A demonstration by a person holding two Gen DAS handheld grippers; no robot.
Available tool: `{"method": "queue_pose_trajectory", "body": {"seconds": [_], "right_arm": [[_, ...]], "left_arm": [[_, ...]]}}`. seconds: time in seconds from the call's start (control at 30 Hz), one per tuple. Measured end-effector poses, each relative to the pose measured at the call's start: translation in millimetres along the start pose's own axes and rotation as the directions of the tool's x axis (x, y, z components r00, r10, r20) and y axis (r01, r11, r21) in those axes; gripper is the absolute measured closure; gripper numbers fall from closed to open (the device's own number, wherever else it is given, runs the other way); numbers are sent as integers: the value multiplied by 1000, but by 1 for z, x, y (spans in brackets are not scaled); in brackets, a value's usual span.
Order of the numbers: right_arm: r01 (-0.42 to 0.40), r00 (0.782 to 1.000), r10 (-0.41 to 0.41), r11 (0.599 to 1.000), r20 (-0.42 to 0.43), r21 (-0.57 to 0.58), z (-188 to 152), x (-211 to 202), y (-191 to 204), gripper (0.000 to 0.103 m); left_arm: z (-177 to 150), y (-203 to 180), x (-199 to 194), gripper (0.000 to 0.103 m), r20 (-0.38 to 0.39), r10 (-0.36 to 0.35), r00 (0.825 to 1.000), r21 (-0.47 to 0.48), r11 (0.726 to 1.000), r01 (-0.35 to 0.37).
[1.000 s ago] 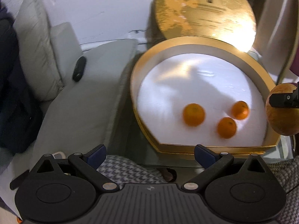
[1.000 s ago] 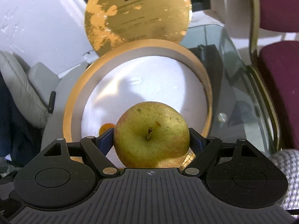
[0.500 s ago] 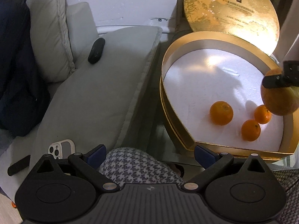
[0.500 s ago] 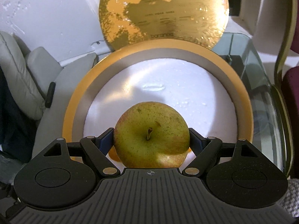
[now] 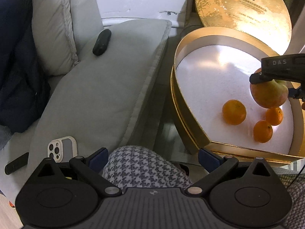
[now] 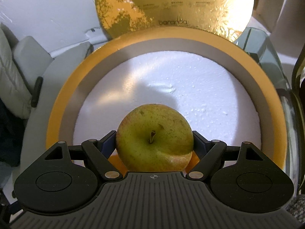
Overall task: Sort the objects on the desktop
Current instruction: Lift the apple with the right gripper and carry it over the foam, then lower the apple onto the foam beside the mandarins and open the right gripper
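Fingers of the right gripper (image 6: 154,143) clamp the apple (image 6: 154,139) on both flanks, stem facing the camera, and it hangs over the white foam floor of the gold box (image 6: 63,103). From the left wrist view the apple (image 5: 269,93) sits above the near right part of the box (image 5: 183,103), right over three oranges: one (image 5: 234,112) standing apart, two (image 5: 274,116) (image 5: 262,131) almost under it. The left gripper (image 5: 152,157) waits with its fingers spread wide and nothing between them, above a houndstooth-clad knee (image 5: 144,166), off to the sofa (image 5: 99,95) side.

The step looks like the set-down. Best bet: carry the apple on to the bare foam toward the box's middle, clear of the oranges, sink until it rests, then part the fingers gently. Let go high and it may roll into the oranges. The gold lid (image 6: 175,5) leans behind the box, out of the way.
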State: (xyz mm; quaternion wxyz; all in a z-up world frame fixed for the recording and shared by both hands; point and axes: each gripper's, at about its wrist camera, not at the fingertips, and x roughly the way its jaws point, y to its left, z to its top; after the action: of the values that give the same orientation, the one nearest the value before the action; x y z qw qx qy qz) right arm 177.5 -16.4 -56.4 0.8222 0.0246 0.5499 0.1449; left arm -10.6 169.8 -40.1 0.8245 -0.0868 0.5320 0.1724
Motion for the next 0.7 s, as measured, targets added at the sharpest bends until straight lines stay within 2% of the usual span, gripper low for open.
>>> {"method": "queue_pose_trajectory", "body": {"seconds": [0.37, 0.7], "right_arm": [[32, 999, -33, 999, -40, -28, 7, 31, 8, 21], [36, 999, -38, 999, -39, -31, 8, 39, 9, 21]], "left_arm": [[-2, -2, 4, 1, -18, 0, 1000, 4, 1000, 1], [-3, -1, 4, 1, -22, 3, 1000, 2, 1000, -3]]}}
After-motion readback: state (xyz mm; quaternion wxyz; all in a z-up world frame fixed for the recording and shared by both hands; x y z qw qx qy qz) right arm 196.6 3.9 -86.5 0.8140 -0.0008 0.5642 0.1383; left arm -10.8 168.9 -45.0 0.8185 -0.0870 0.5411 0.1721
